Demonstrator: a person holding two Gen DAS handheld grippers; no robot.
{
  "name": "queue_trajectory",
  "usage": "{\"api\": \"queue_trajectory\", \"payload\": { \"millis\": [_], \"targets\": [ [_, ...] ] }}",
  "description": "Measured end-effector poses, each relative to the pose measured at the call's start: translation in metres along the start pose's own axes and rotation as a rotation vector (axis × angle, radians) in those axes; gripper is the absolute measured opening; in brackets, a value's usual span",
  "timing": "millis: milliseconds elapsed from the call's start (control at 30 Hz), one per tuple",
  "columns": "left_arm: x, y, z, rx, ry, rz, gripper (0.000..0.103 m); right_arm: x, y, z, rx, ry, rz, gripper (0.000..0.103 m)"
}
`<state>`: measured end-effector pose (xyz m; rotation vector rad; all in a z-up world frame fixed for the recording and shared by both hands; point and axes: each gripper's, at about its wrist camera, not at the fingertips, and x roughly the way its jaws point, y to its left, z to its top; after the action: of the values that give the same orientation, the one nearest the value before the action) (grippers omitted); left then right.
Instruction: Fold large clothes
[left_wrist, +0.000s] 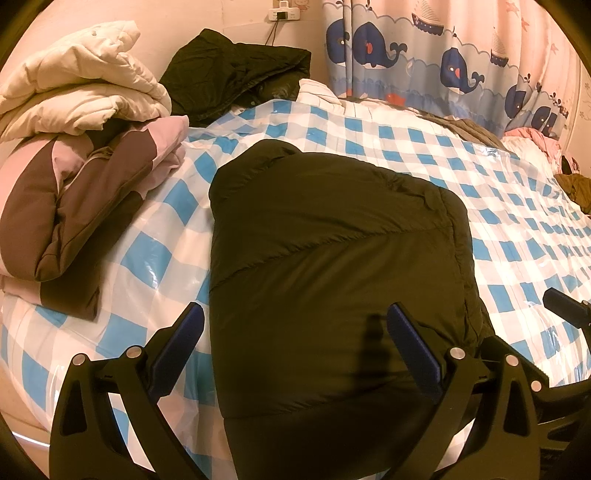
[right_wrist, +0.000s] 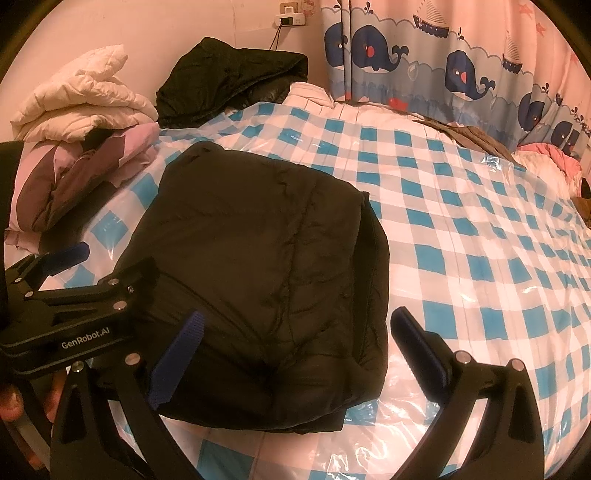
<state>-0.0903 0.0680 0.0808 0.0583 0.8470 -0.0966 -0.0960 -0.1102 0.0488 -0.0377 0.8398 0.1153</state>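
- One black puffer jacket (left_wrist: 332, 266), folded into a rough square, flat on the bed's blue-white checked cover (left_wrist: 480, 192).
- Three more garments ahead-left of both tools: cream quilted coat (left_wrist: 81, 81), pink-and-brown coat (left_wrist: 74, 192) under it, dark jacket (left_wrist: 236, 74) by the wall.
- Left hand-held gripper (left_wrist: 295, 354): jaws wide apart, holding nothing, hovering over the jacket's near-left part; left finger past its left edge.
- Right hand-held gripper (right_wrist: 295, 354): wide open, empty, over the jacket's near-right corner; right finger over bare cover.
- Open cover right and ahead of the right tool; whale curtain (right_wrist: 443, 66) beyond the far edge.
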Motion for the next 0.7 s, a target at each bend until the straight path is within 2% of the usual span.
{"api": "queue_trajectory", "payload": {
  "millis": [700],
  "targets": [
    [-0.0040,0.0014,0.0026,-0.020,-0.022,-0.005,0.095,-0.0015,0.0028,-0.0003,-0.001,-0.004,-0.004,0.098]
  ]
}}
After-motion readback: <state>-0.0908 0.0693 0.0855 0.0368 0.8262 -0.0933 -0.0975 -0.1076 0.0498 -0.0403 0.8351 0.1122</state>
